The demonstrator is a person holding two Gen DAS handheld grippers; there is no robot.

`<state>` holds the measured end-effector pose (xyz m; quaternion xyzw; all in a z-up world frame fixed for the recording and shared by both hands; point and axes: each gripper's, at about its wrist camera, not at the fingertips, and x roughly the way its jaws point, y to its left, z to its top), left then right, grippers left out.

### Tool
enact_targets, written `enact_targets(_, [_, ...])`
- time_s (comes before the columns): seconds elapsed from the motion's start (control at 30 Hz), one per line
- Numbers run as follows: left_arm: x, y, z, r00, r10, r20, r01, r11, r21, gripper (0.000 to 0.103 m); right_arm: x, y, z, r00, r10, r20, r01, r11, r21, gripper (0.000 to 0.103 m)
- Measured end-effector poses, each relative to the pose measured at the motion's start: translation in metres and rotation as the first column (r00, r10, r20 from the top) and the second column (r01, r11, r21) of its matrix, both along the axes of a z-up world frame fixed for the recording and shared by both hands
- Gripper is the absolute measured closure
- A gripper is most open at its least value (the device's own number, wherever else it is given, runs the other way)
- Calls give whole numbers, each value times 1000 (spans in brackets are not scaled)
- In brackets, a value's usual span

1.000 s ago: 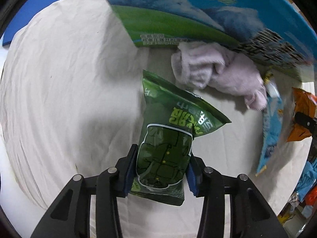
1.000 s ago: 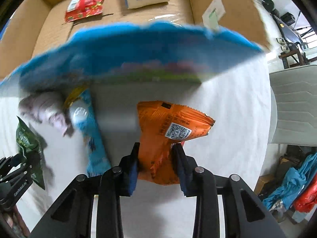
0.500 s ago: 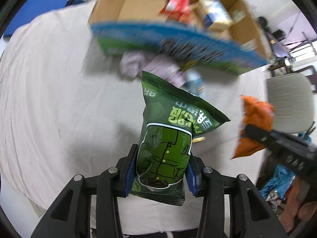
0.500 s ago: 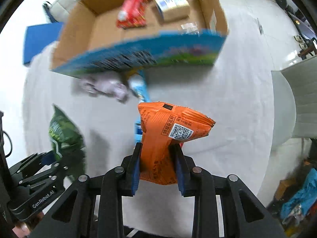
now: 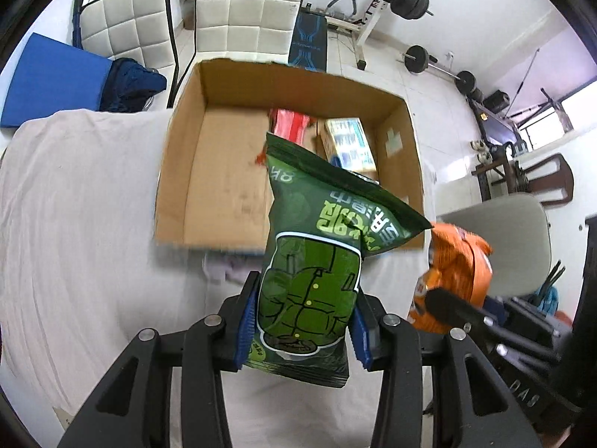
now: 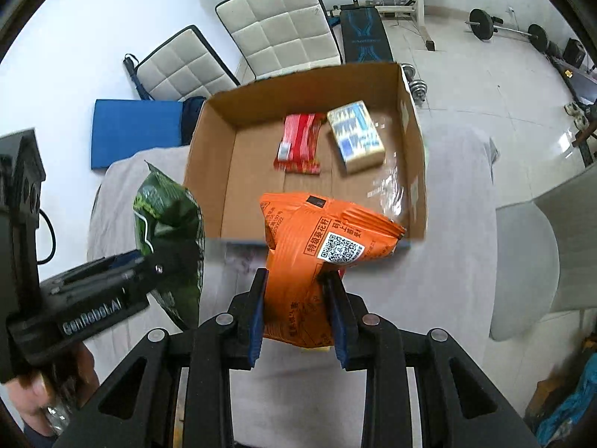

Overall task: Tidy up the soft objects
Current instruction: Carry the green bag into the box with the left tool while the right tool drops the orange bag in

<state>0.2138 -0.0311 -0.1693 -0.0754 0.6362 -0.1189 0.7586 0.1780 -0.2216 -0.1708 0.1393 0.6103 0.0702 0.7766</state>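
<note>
My left gripper [image 5: 304, 321] is shut on a green snack bag [image 5: 317, 261] and holds it high above the table, just short of the open cardboard box [image 5: 179, 171]. My right gripper [image 6: 298, 313] is shut on an orange snack bag [image 6: 317, 246], also raised before the box [image 6: 209, 171]. The box holds a red packet [image 6: 298, 142] and a tissue pack [image 6: 358, 142]. The orange bag [image 5: 455, 268] shows at the right of the left wrist view, the green bag [image 6: 168, 216] at the left of the right wrist view. A pale cloth [image 5: 227, 268] peeks out below the box's near wall.
The table is covered by a white cloth [image 5: 74, 224]. Two white padded chairs [image 5: 242, 7] and a blue mat [image 5: 48, 78] stand behind the box. A grey chair [image 6: 530, 254] is at the right. Gym weights lie on the floor beyond.
Both grippers have risen well above the table with their bags. The box's inside now shows from above, and the cloth and blue packet have dropped almost out of sight.
</note>
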Motion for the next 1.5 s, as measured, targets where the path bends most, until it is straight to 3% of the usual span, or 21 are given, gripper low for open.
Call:
enact_targets(0.23, [66,5,-31,995,43,-93,-42,999,11,63,60,-12,-48,996,-23,-83,19,998,-52,71])
enact_targets(0.57, [143,9,-109,970,72,-231,-54,995,84,63,109,-12,-129,977,-16,-212,-8,993,-114,71])
enact_targets(0.9, [195,6,-145,969,64,-237,-30,989,144,63,125,-10,-164,964,-5,-264,-29,992,-123,71])
enact_targets(1.17, [203,0,-154,965,56,-257,-12,985,171,62,128,0,-179,942,26,-334,-76,987,-139,69])
enact_targets(1.3, [205,1,-150,969,60,-238,-16,983,183,61,127,-1,-171,945,23,-326,-70,989,-132,42])
enact_targets(1.4, [204,4,-143,972,68,-224,-27,983,180,57,125,0,-161,947,26,-319,-71,989,-130,39])
enact_targets(1.5, [202,5,-133,975,69,-210,-31,983,181,57,123,2,-150,952,28,-305,-67,991,-118,22])
